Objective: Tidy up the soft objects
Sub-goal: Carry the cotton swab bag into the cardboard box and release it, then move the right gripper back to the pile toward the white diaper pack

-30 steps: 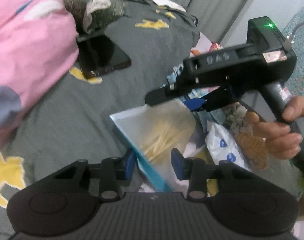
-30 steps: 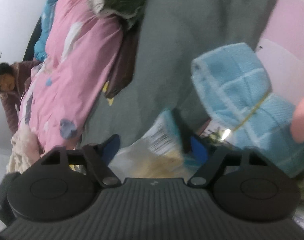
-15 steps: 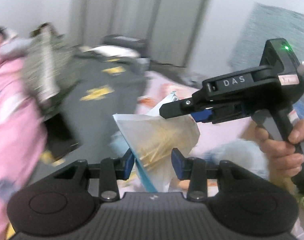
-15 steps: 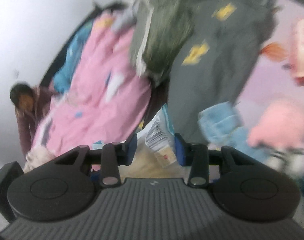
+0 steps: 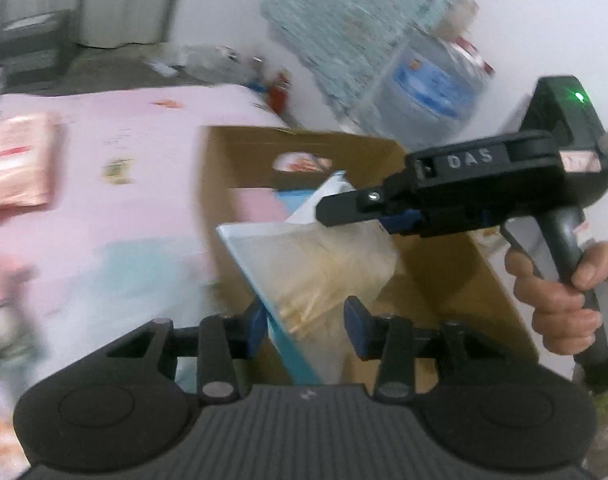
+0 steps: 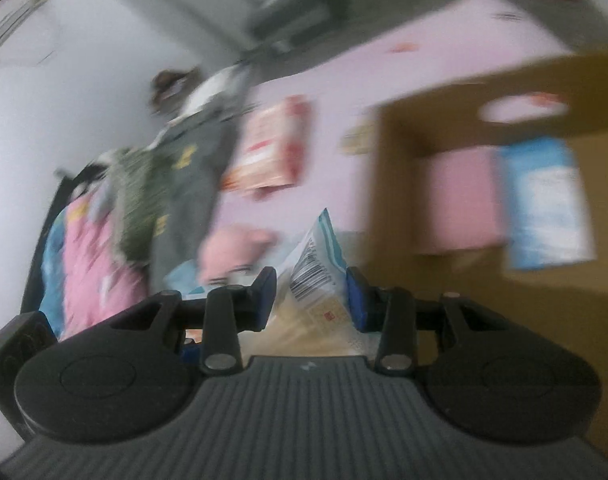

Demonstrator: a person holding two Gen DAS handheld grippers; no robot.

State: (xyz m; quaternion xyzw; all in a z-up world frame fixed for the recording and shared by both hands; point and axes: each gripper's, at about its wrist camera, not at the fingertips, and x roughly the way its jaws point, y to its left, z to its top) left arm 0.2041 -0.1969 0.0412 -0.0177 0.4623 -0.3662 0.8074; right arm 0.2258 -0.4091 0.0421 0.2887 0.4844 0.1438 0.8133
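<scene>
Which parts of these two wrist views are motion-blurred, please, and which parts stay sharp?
Left wrist view: the pink bed and cardboard box are smeared, while the left claw, the snack bag and the right claw look fairly crisp. Right wrist view: blur is heavier across the whole background, box included; only the claw and the bag's barcode read clearly.

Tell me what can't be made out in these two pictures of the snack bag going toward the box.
- Snack bag lower end: left wrist view, hidden behind the left gripper.
- Cardboard box contents: right wrist view, motion-blurred.
- Right gripper contact with the bag: left wrist view, hidden by its finger.
</scene>
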